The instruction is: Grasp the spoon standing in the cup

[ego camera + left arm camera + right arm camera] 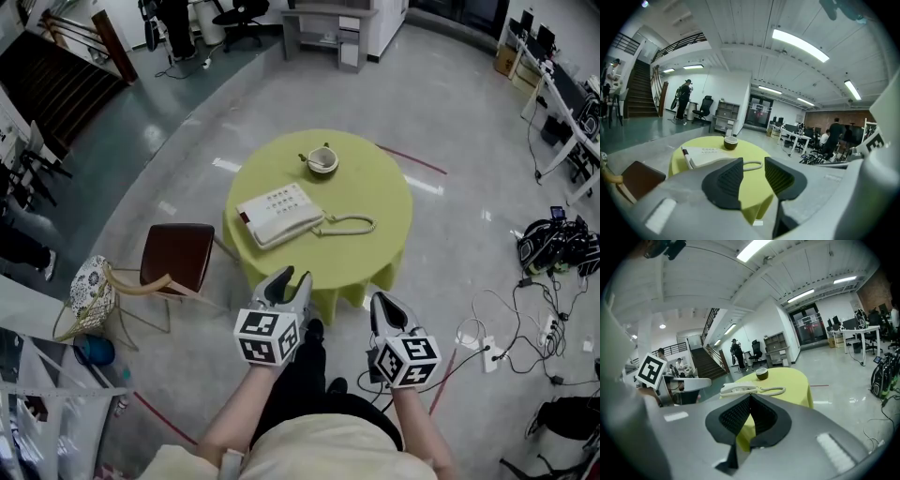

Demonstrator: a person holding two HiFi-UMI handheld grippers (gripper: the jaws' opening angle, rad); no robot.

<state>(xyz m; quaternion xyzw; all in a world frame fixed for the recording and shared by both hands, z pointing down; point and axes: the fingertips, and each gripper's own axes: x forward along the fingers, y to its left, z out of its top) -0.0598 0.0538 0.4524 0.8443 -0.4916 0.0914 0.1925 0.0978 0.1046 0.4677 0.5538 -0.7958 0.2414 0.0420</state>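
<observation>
1. In the middle of a wide hall with a polished grey floor (469,141) stands a round table (375,234) under a yellow-green cloth that hangs over its edge all round.
2. On the table, near its 12 o'clock edge, sits the cup (322,160). The spoon (306,157) shows only as a thin handle over the cup's rim at 9 o'clock, too small to make out further.
3. A white telephone (279,214) lies between the centre and 8 o'clock. Its coiled cord (349,225) runs toward 3 o'clock, across the line from the near edge to the cup.
4. The left gripper (289,278) hovers just over the 6 o'clock edge. Its fingers (726,182) stand apart with nothing between them.
5. The right gripper (382,302) is at 5 o'clock, just outside the cloth. Its fingers (736,418) are pressed together at the tips and hold nothing.
6. A brown chair (178,255) stands close to the table at 8 o'clock, with a patterned cushion (91,286) beyond it.
7. Loose cables (487,352) lie on the floor at 4 o'clock and black bags (558,246) at 3 o'clock, both well apart from the table.
8. A red floor line (412,159) runs off from the table at 1 o'clock.
9. A staircase (47,84) rises at 10 o'clock, and desks (562,103) line the 2 o'clock side.
</observation>
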